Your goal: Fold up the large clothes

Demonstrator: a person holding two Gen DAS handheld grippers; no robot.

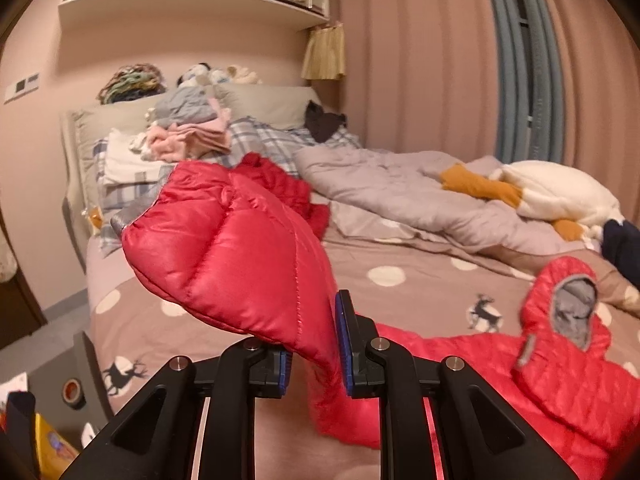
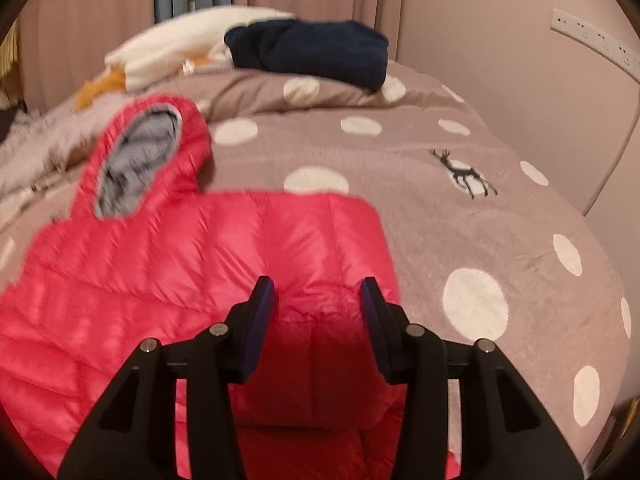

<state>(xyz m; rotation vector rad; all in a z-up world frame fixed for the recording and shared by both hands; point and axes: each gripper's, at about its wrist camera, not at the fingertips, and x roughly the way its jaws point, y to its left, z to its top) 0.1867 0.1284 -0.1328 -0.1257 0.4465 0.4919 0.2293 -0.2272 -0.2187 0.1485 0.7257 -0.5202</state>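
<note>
The red puffer jacket [image 1: 500, 364] lies on the bed [image 1: 400, 280], its body spread flat on the brown dotted cover and its grey-lined hood [image 1: 572, 312] pointing toward the far side. Only the left wrist view shows the sleeve [image 1: 228, 248]: it is lifted off the bed and bulges up to the left, a grey cuff lining showing at its far end, with the left hand-held gripper [image 1: 316, 360] clamped tight on a pinch of its red fabric. The right wrist view shows the jacket [image 2: 160, 280] from the other side, blurred, with the hood [image 2: 144, 160] at upper left and the jacket's right edge running beside bare cover. There the right hand-held gripper [image 2: 318, 304] stands partly apart over the red quilting; fabric lies between the fingers, but the pads do not visibly press it.

The left view also shows pillows, a stack of folded clothes [image 1: 192, 136], a rumpled grey quilt [image 1: 400, 192] and a white plush toy [image 1: 560, 196] beyond the jacket. The right view shows a dark folded garment [image 2: 312, 52] at the far end of the bed, and open dotted cover [image 2: 460, 200] to the right up to the wall.
</note>
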